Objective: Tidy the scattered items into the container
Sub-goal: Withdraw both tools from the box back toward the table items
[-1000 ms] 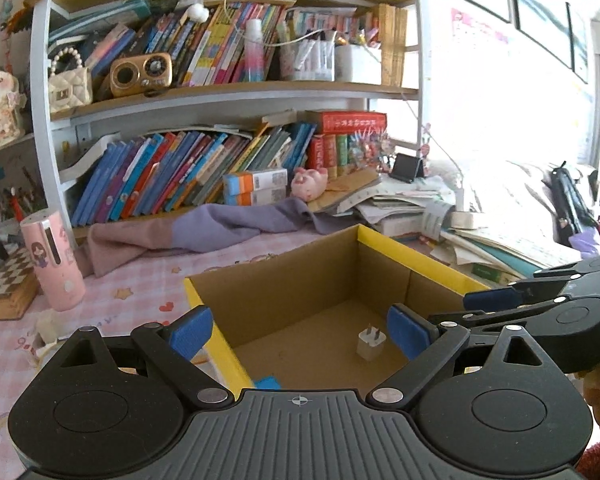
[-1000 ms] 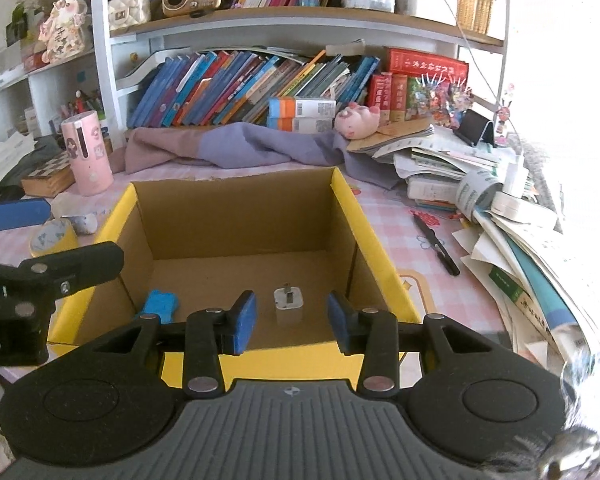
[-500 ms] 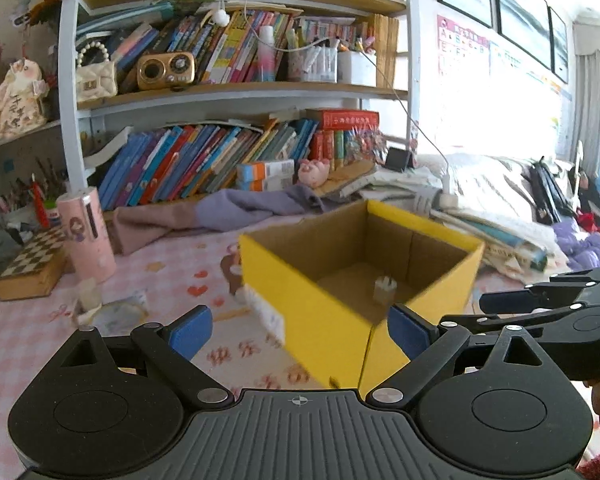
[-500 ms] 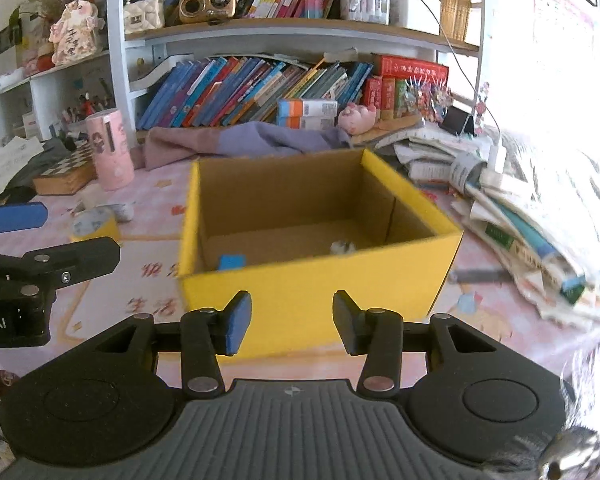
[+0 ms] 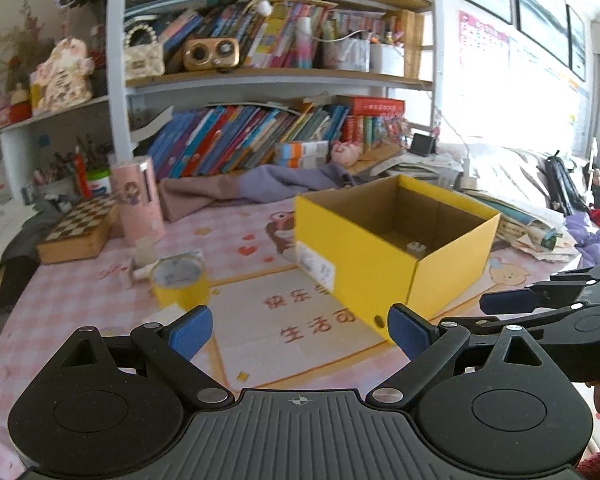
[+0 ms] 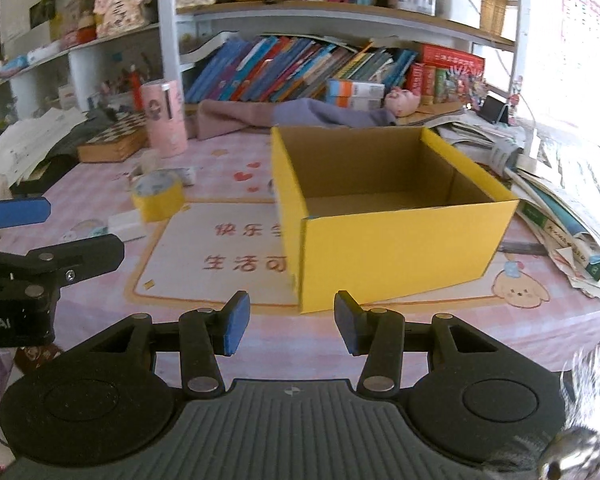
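- Left wrist view showed the left gripper (image 5: pixel 298 334) held above the pink checked table (image 5: pixel 60 304), its jaws spread wide with nothing between them.
- Right wrist view showed the right gripper (image 6: pixel 292 326) near the table's front edge, its jaws partly apart and empty, facing the near corner of the yellow box (image 6: pixel 396 248).
- That box stood toward the right side of the table, open at the top. A small white plug (image 5: pixel 415 249) lay on its floor; I could not make out anything else inside.
- Loose things lay on the left half: a roll of yellow tape (image 5: pixel 180 280) standing on its side, a small white block (image 6: pixel 126 225) just in front of it, and some pale bits behind that I could not identify.
- I judged the step in hand to be reaching for the next loose item, most likely the tape.
- To do that well, the left gripper's wide jaws should come at the roll squarely, straddling its wall rather than its full width.
- Close only once the pads are level on both faces, since a roll on its side can tip or roll away.
- The right gripper would do best to stay clear of the box rim.
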Demonstrator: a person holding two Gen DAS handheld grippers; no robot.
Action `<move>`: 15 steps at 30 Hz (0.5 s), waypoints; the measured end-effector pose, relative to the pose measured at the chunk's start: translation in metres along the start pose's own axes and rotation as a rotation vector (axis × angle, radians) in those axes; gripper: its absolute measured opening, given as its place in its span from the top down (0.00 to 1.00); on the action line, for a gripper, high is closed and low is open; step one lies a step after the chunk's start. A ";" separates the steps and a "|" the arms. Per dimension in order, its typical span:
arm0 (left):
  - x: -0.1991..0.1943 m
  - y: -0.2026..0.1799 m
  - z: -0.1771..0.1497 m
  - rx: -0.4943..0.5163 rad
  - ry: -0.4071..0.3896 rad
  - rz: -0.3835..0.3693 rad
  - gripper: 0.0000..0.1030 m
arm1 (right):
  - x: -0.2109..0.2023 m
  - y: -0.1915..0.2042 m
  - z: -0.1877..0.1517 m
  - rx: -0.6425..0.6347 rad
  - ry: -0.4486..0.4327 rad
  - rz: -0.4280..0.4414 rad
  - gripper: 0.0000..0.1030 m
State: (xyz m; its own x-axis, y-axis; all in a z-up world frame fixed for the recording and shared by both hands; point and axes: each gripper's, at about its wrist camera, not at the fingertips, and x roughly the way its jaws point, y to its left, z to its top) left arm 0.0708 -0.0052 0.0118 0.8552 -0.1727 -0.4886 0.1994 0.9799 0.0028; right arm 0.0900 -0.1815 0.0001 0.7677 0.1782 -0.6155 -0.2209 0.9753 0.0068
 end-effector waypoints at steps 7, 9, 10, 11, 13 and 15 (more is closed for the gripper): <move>-0.007 0.010 -0.008 0.009 0.020 0.014 0.07 | 0.004 0.019 -0.006 -0.011 0.018 0.033 0.55; -0.009 0.013 -0.010 0.010 0.024 0.022 0.07 | 0.006 0.024 -0.006 -0.014 0.021 0.042 0.55; -0.011 0.016 -0.011 0.006 0.025 0.027 0.07 | 0.006 0.027 -0.005 -0.014 0.020 0.046 0.55; -0.012 0.018 -0.012 0.001 0.026 0.034 0.07 | 0.007 0.030 -0.004 -0.016 0.020 0.051 0.55; -0.014 0.024 -0.013 -0.010 0.029 0.047 0.07 | 0.010 0.035 -0.003 -0.025 0.024 0.062 0.55; -0.015 0.030 -0.015 -0.019 0.034 0.061 0.07 | 0.012 0.041 -0.002 -0.041 0.029 0.076 0.55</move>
State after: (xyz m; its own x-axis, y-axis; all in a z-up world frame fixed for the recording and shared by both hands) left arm 0.0566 0.0283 0.0064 0.8489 -0.1095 -0.5170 0.1383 0.9902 0.0173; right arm 0.0895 -0.1392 -0.0085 0.7304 0.2471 -0.6368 -0.3026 0.9528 0.0226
